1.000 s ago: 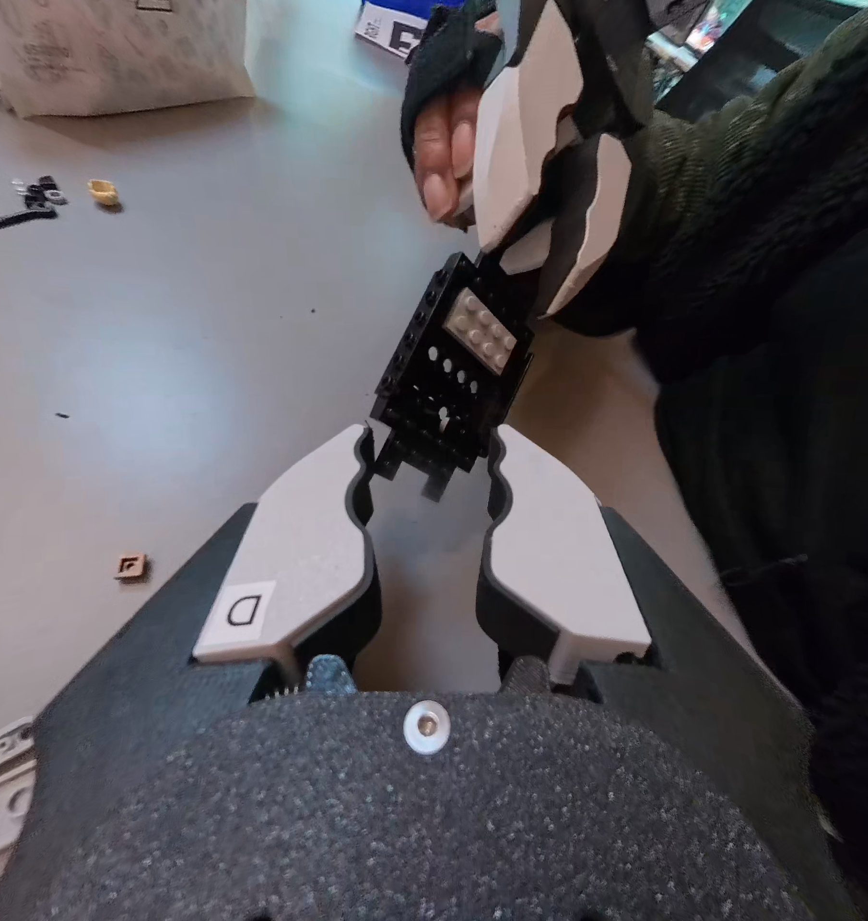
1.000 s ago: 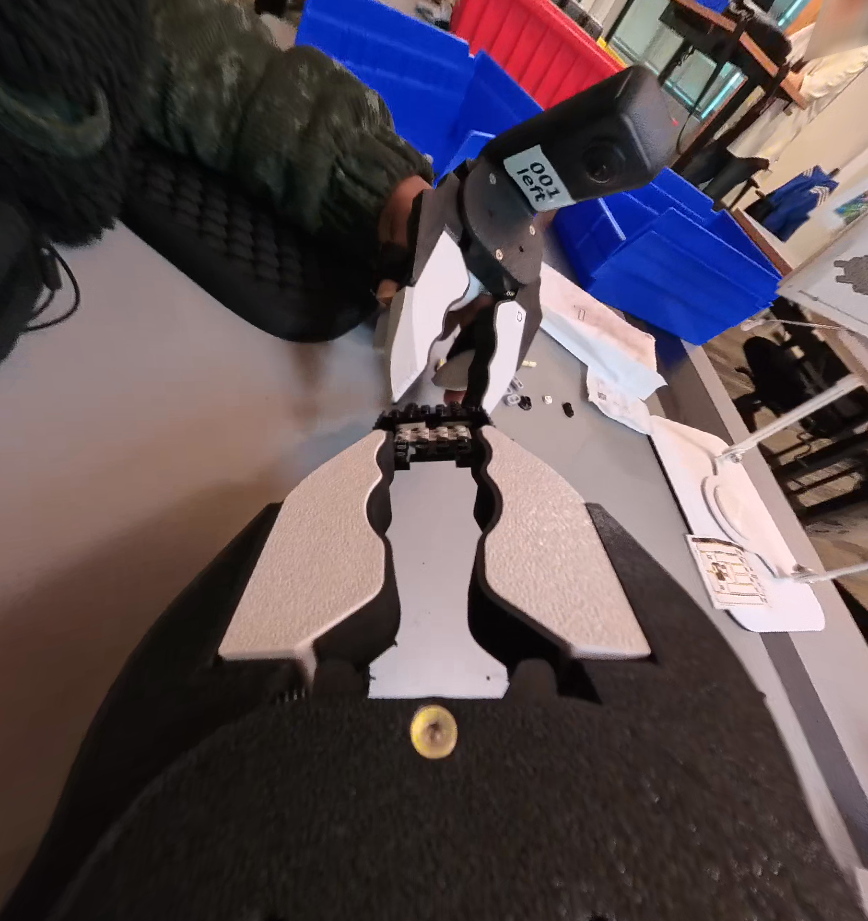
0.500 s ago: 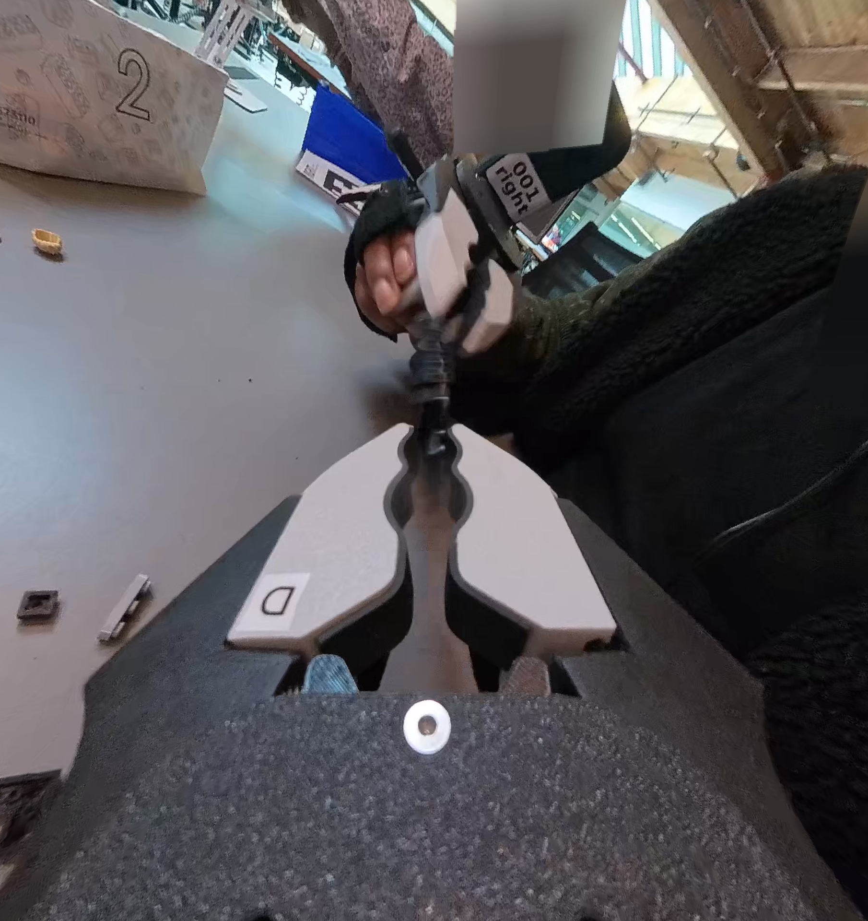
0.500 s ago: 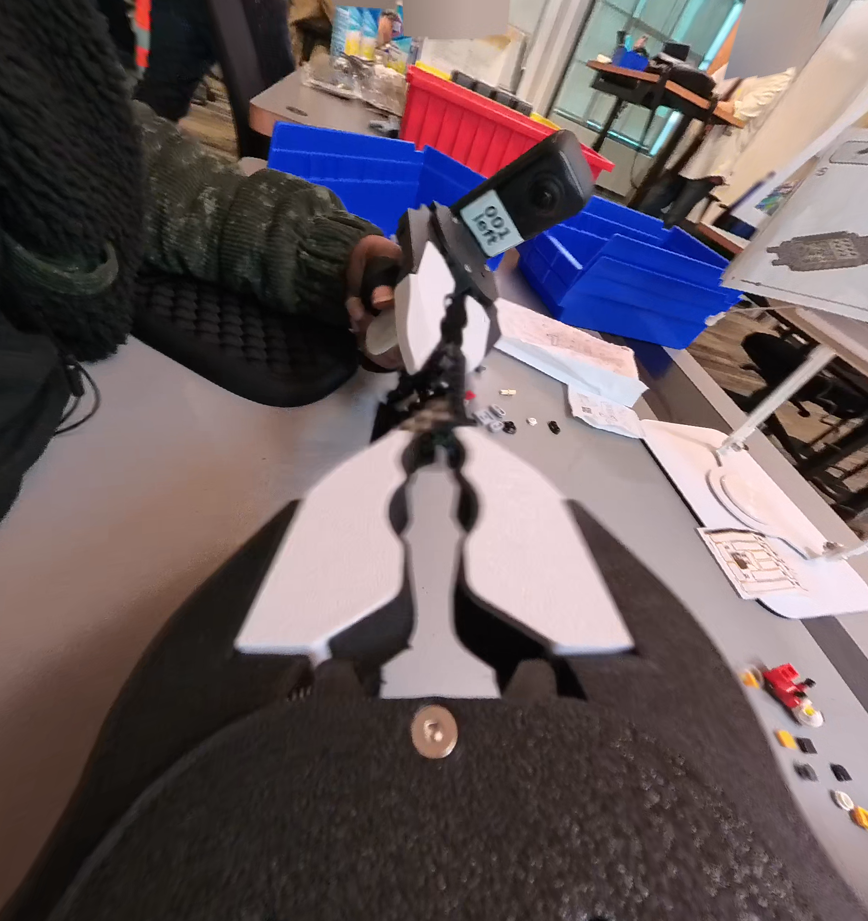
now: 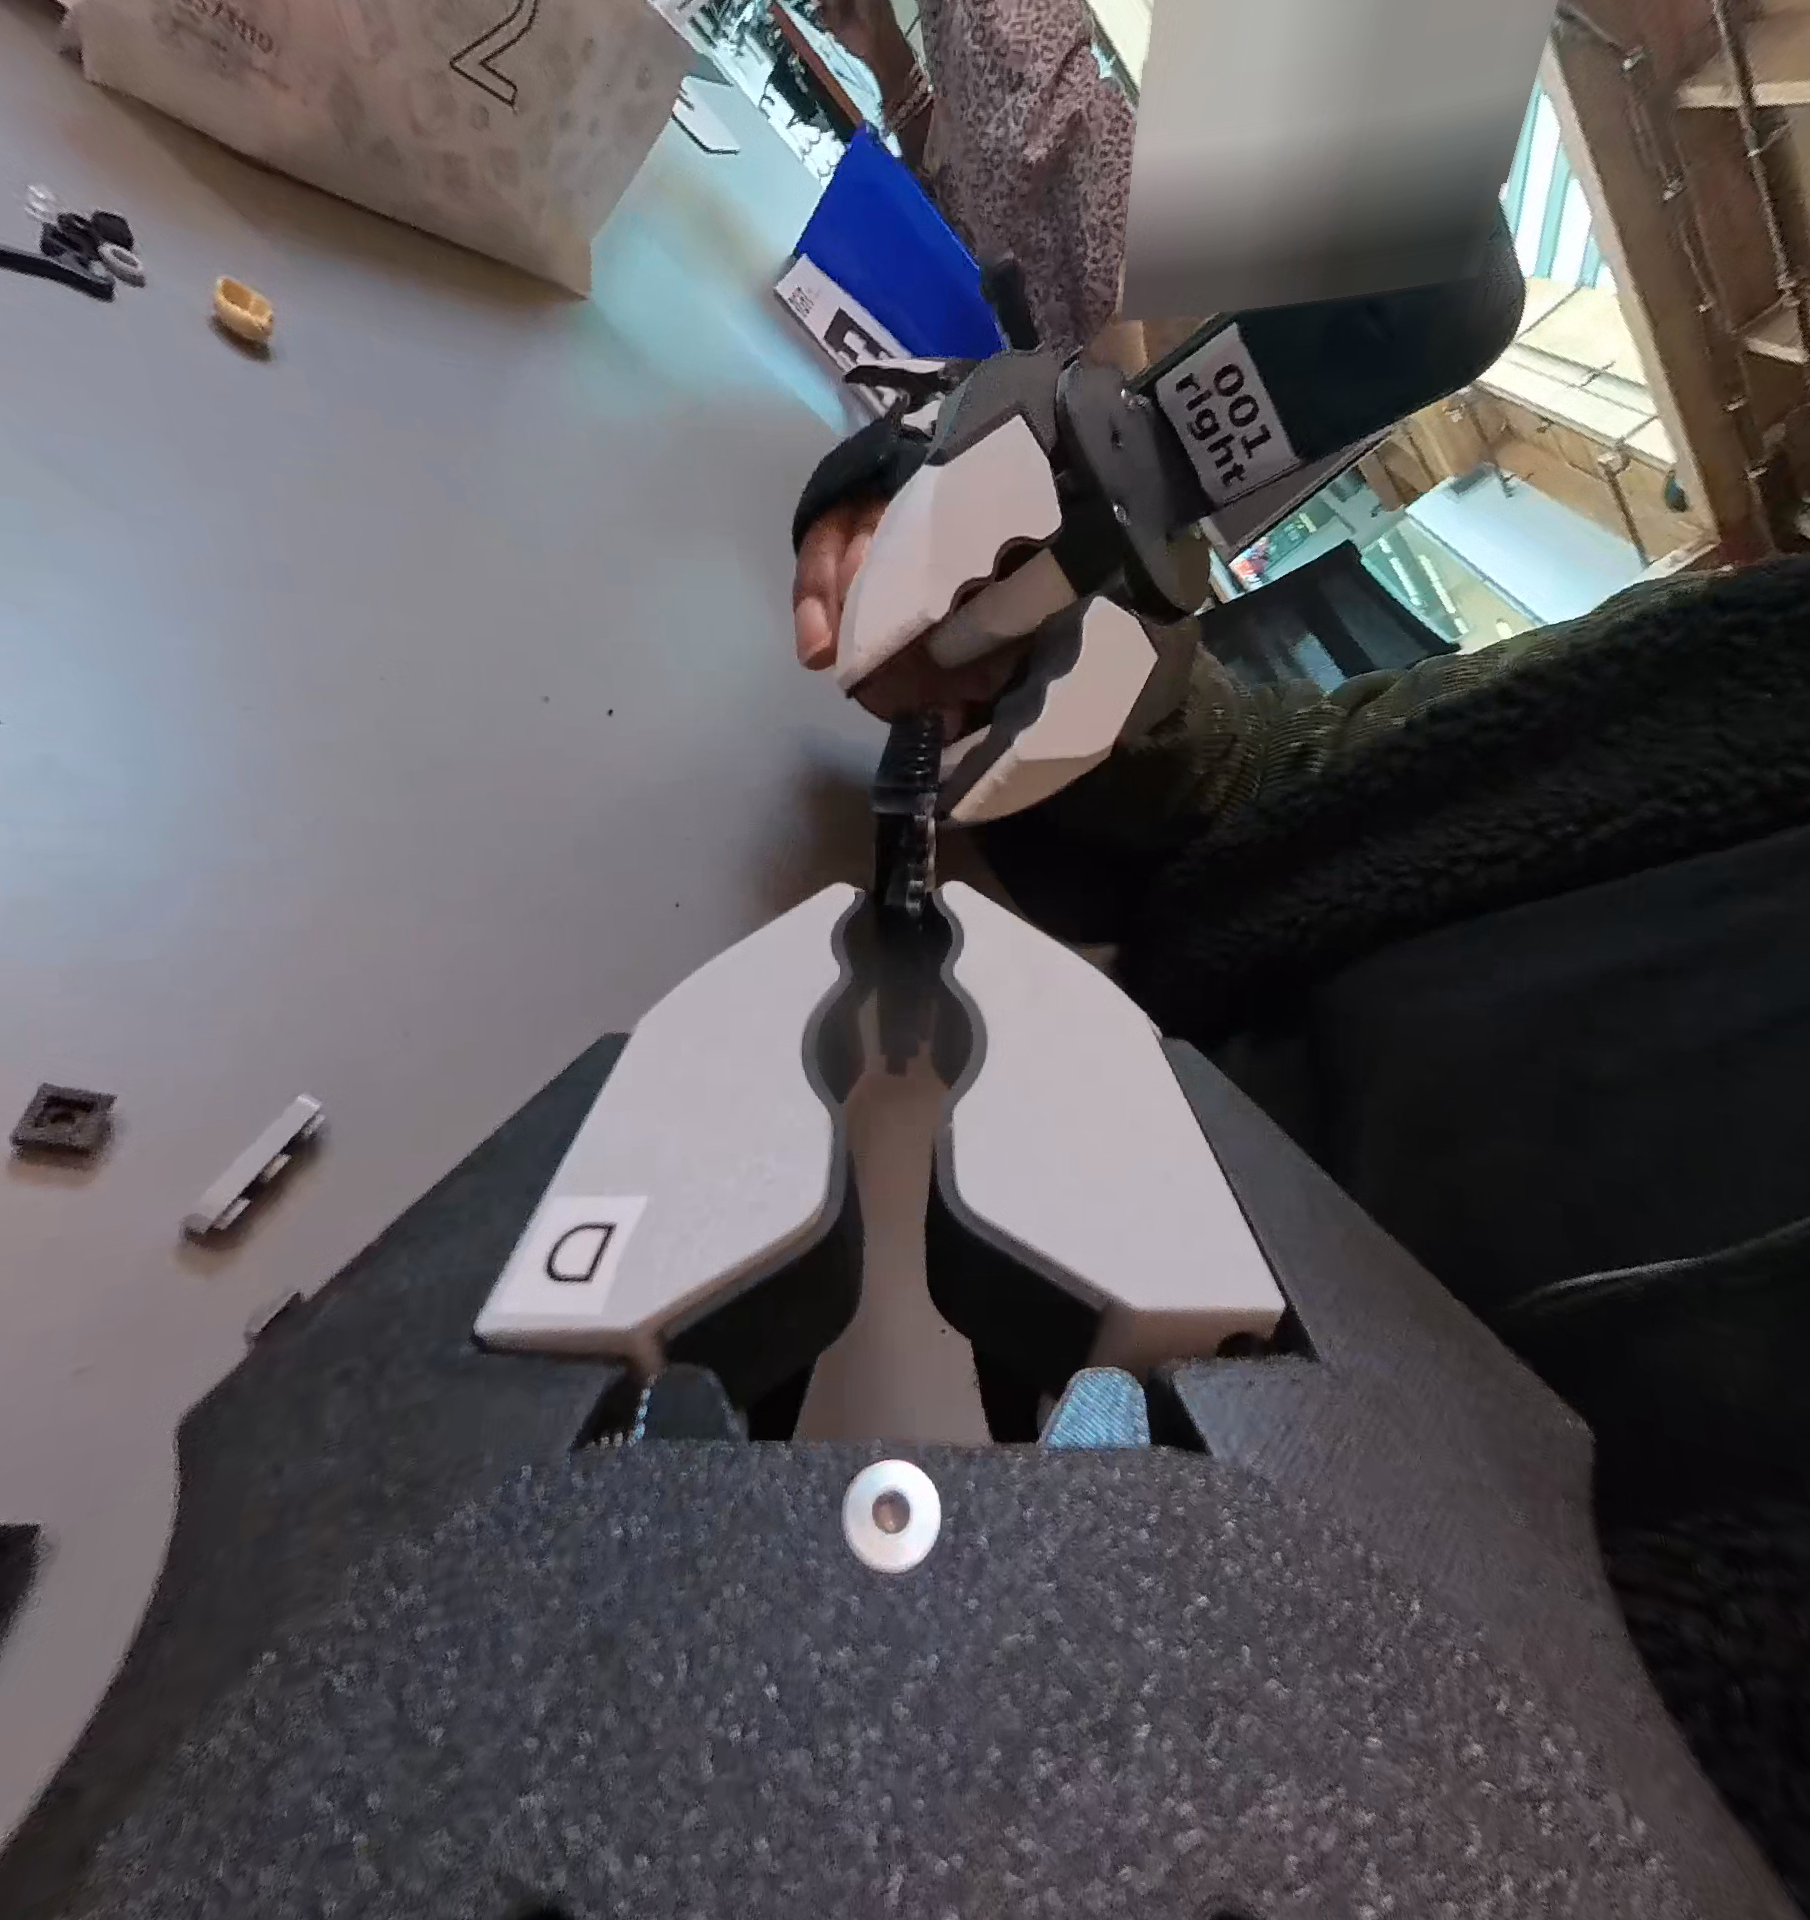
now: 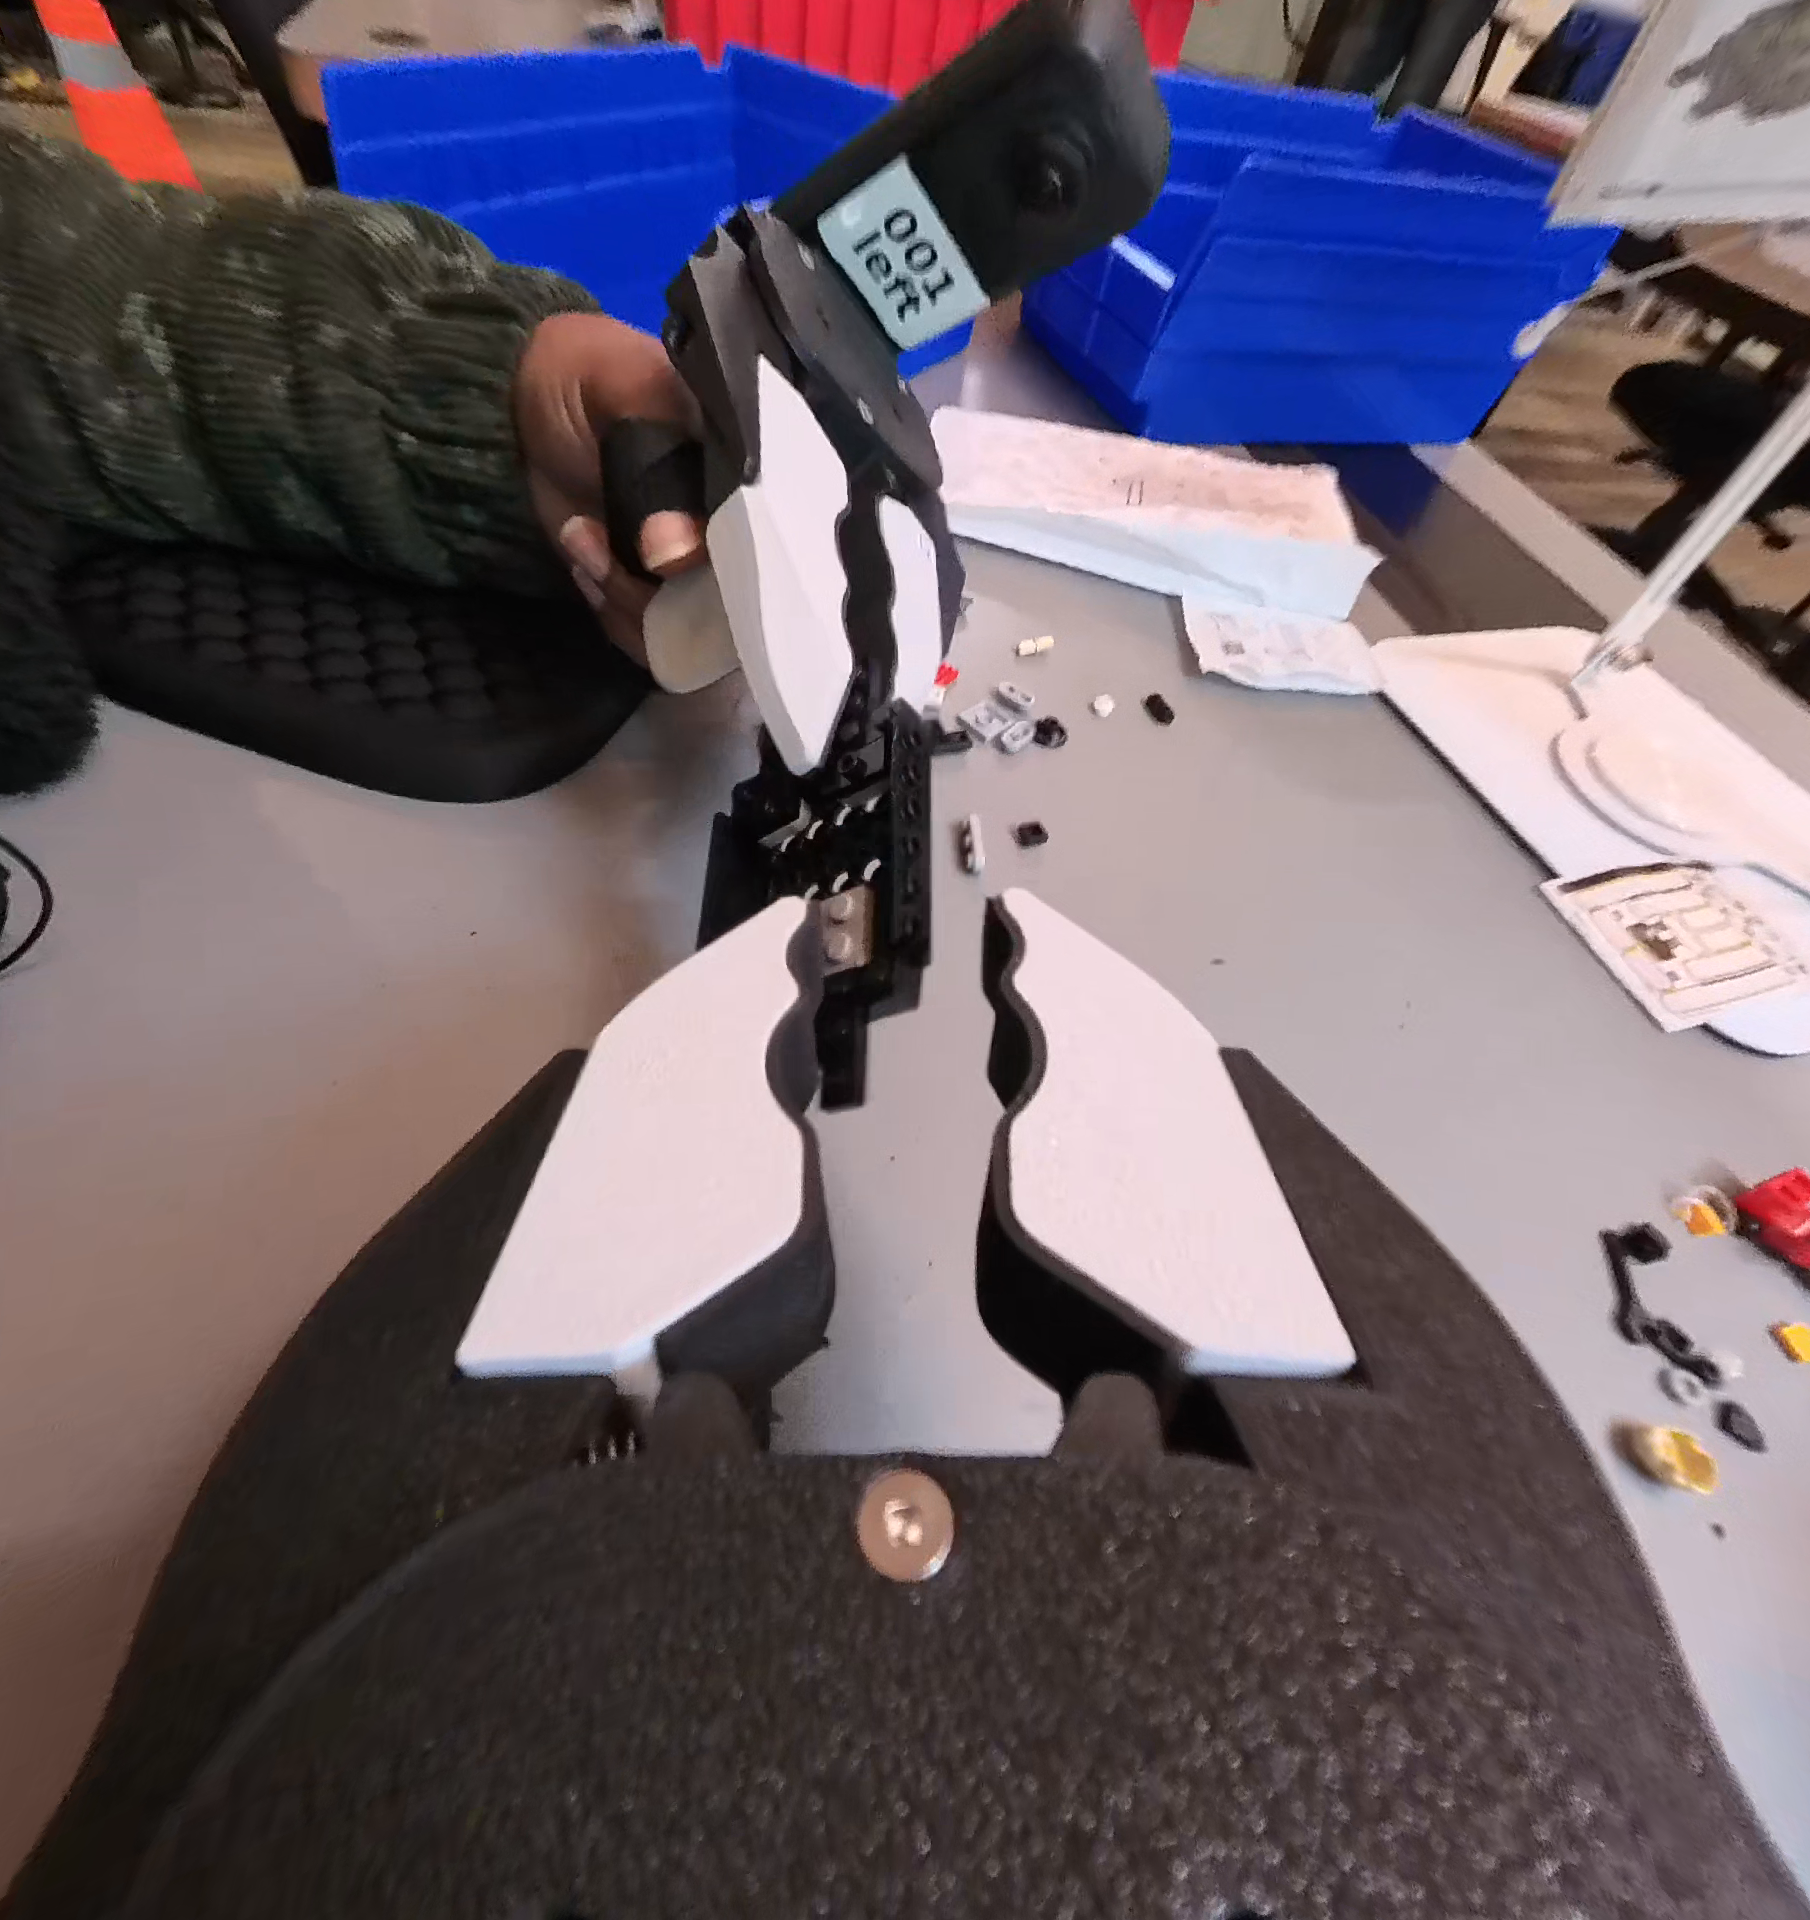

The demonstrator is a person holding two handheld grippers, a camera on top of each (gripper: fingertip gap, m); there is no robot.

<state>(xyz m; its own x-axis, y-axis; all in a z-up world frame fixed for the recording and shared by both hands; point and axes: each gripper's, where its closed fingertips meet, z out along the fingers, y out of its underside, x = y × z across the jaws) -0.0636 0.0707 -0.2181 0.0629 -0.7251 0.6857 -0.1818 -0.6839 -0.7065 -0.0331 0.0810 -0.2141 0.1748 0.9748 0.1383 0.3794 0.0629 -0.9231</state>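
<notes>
A black brick assembly [image 5: 906, 821] with a small grey plate on it hangs above the grey table [image 5: 361, 675]. My left gripper [image 5: 899, 904] is shut on its near end, both pads pressing its thin sides. In the right wrist view the left gripper [image 6: 859, 727] grips the far end of the assembly [image 6: 880, 862]. My right gripper [image 6: 896, 904] is open. The assembly stands between its fingers close to the left finger [image 6: 714, 1039], with a clear gap to the other one. The right gripper [image 5: 911, 738] also shows open in the left wrist view.
Loose small bricks [image 6: 1026, 717] lie behind the assembly, more with a red mini build [image 6: 1805, 1216] at right. Blue bins [image 6: 1296, 260], a paper sheet [image 6: 1690, 956] and a white stand base [image 6: 1607, 748] stand far right. A white box [image 5: 361, 104] and small pieces [image 5: 62, 1117] lie at left. Left tips to right tips: about 4 cm.
A second ago the right gripper held the assembly and the left was open. The left then shut on it. The right has now opened; the assembly stays in the left.
</notes>
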